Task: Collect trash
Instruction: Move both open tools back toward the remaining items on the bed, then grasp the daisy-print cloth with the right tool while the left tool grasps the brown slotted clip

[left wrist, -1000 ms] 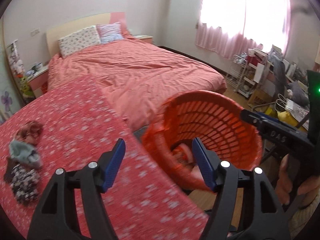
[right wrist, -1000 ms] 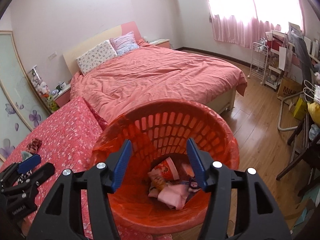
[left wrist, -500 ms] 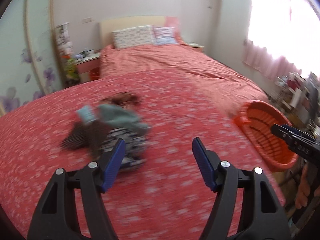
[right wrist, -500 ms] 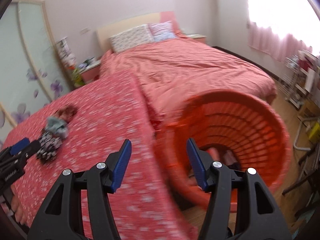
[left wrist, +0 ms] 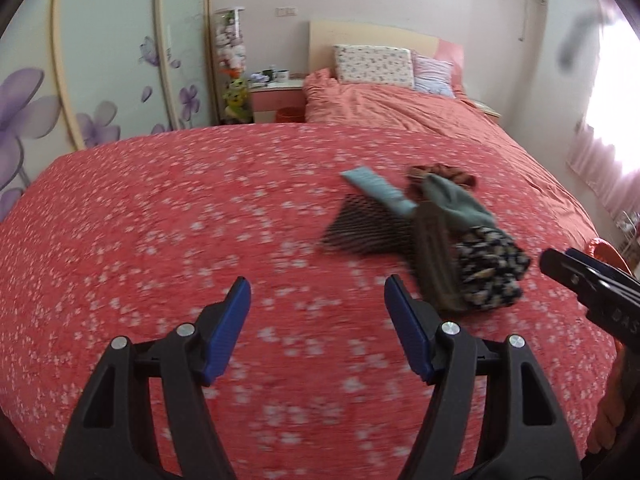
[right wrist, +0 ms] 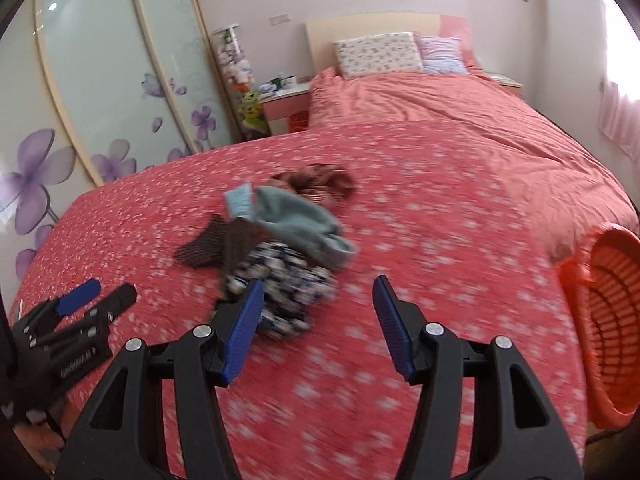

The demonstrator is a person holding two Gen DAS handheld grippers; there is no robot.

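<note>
Two grippers hang empty, jaws spread wide: left gripper (left wrist: 316, 320) low centre, right gripper (right wrist: 318, 320) likewise. A small heap of scraps (right wrist: 276, 240) lies uncollected mid-frame on the red cloth (right wrist: 440, 240); the orange basket (right wrist: 608, 320) waits far right.

Daylight floods from the window (left wrist: 612, 92), blown out white. Motion blur smears the floral cover (right wrist: 400, 320) and sock pile (left wrist: 432, 240). Fisheye bending, dark corners.
</note>
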